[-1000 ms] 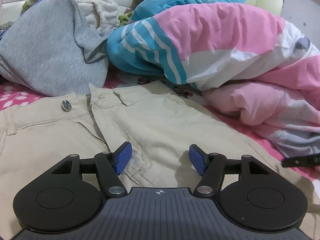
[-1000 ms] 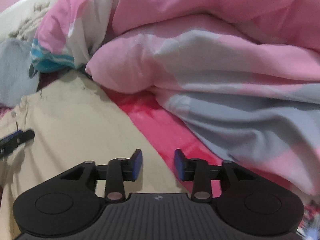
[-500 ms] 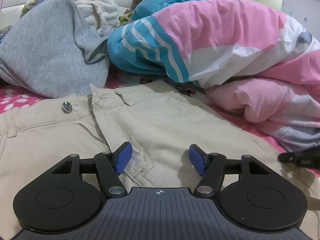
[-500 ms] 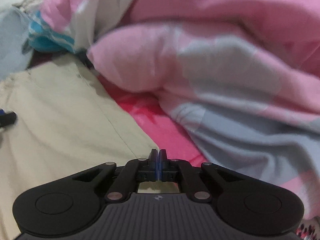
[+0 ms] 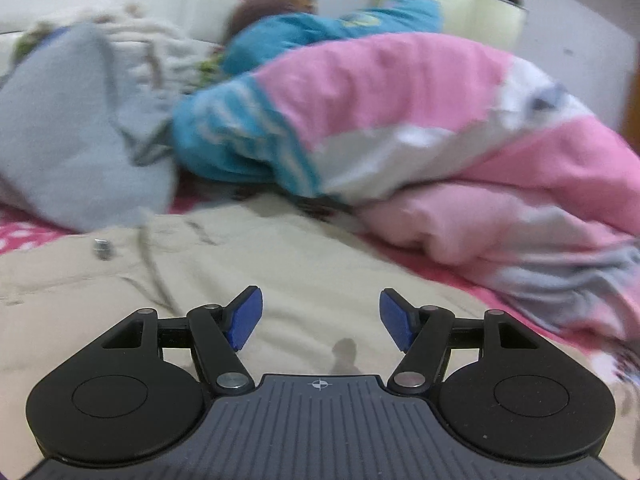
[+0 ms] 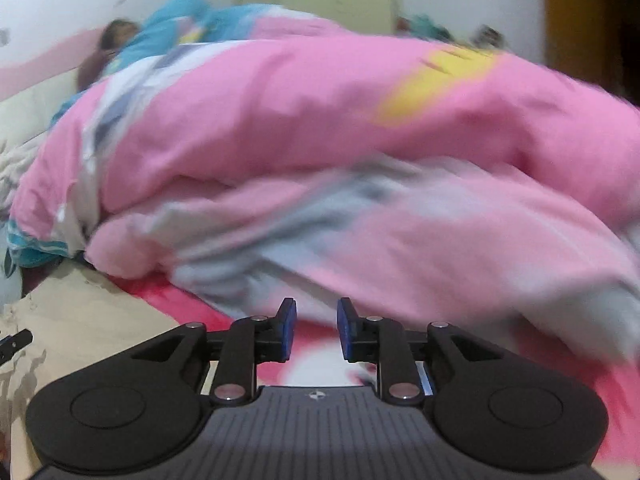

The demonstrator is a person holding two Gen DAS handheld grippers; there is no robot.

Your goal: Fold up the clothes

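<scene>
Hovering with the left gripper (image 5: 320, 316) spread wide and empty over the beige trousers (image 5: 304, 264), flat on the bed just ahead and beneath. Right gripper (image 6: 316, 330) parted narrowly, jaws having just been opening, nothing between them; trousers (image 6: 80, 320) off to its left, pink quilt (image 6: 320, 140) ahead. Judged an early step: laid out, no fold made. Next calls for pinching an edge. Blurred throughout; hems cut off, waistband button (image 5: 102, 248) barely legible.

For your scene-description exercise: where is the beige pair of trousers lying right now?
In the left wrist view, the beige trousers lie spread on the bed under the open left gripper, with the grey garment behind-left and the pink quilt behind-right.
</scene>
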